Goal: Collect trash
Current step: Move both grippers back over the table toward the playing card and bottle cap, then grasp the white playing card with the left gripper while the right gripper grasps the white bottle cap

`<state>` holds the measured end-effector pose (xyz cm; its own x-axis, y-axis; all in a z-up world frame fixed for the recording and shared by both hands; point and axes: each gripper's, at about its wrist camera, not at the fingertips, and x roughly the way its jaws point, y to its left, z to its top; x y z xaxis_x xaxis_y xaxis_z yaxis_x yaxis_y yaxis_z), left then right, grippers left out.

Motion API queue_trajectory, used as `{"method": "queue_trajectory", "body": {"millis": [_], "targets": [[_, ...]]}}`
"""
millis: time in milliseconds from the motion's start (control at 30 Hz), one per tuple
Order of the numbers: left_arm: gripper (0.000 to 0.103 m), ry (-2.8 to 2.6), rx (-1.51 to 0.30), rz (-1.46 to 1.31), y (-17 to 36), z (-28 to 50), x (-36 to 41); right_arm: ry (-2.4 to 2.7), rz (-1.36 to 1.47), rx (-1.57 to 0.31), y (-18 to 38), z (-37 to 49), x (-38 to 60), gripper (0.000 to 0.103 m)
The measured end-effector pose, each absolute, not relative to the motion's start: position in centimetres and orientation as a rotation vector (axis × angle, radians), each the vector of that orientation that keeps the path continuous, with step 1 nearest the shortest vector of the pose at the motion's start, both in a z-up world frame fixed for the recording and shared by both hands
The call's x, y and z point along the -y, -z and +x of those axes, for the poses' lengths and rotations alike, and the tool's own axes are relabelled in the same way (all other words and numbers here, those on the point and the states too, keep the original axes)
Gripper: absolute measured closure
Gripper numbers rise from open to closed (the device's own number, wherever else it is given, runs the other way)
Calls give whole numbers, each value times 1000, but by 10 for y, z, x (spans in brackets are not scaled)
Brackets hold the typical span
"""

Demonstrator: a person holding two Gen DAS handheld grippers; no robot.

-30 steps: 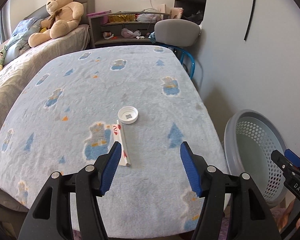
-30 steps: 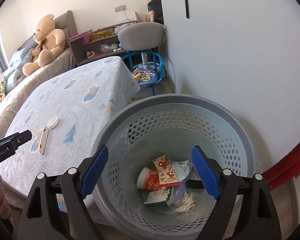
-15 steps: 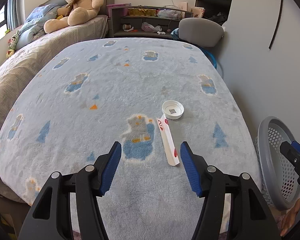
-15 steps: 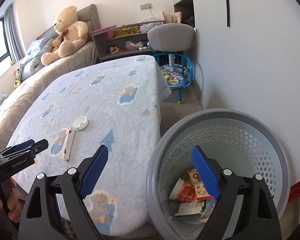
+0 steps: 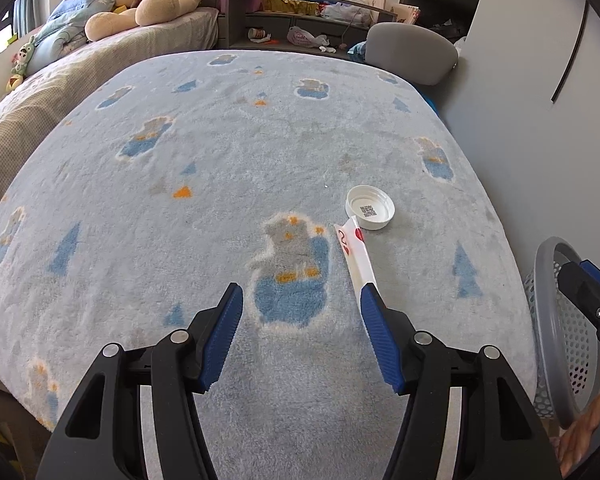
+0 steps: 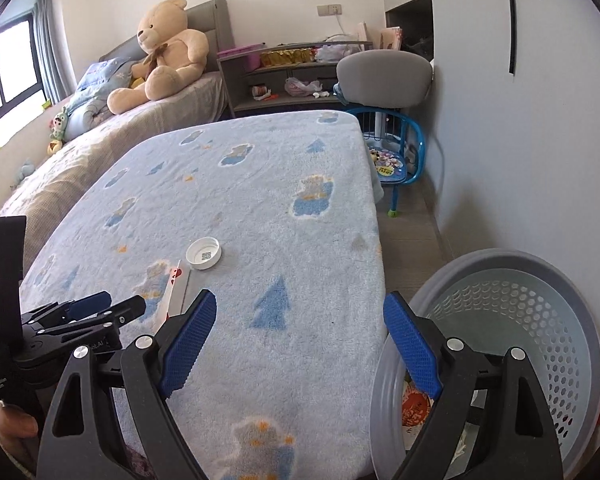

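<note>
1. Left tongs [image 5: 300,300]: apart, empty, now lower and nearer the blanket-covered table [image 5: 220,152] than a second ago; right-hand pad overlapping the card's near end in the left wrist view, contact impossible to confirm.
2. Folded card [image 5: 356,256]: flat on the blanket, red "2" and heart showing, shifted from between the pads to the right pad's tip in that view. Probably the next pick; tongs need to slide right to straddle it.
3. Cap [image 5: 370,212]: white, open side up, code inside, touching or just overlapping the card's far end. Likely to be nudged if the card is dragged.
4. Right tongs [image 6: 300,320]: apart, empty, swung away from over the bin a second ago to above the table's near right edge. Suggests the last drop is done and the hand is free for another piece.
5. Bin [image 6: 540,320]: grey, perforated, on the floor just beside the table's right corner, wrappers visible at the bottom. Carry path short and open.
6. Around: bed with a teddy [image 6: 168,52] far left, shelf [image 6: 292,76] and grey chair [image 6: 384,76] beyond the table, small blue chair [image 6: 400,160] by the wall. None in the way.
7. Hindrances: plush pile under a thin card, hard to get a pad under; both tongs close together near the same corner, risk of crowding.
</note>
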<state>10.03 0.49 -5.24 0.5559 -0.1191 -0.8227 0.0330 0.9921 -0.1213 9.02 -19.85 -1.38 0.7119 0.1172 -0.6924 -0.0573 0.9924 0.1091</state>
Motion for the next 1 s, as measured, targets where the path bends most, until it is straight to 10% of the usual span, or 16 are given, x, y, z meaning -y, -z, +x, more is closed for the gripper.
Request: {"method": "queue_trajectory", "body": {"millis": [367,600,1000], "targets": [[46,155,-1004,-74,69,118,23,-96,98,-803,22,104,199,19],[91,185,-1019,-105,71,123,17,-108,99,-822,29,119,192,19],[91,57,-927,-120,49,121,-36,-188,50,-896,51,159,141,19]]}}
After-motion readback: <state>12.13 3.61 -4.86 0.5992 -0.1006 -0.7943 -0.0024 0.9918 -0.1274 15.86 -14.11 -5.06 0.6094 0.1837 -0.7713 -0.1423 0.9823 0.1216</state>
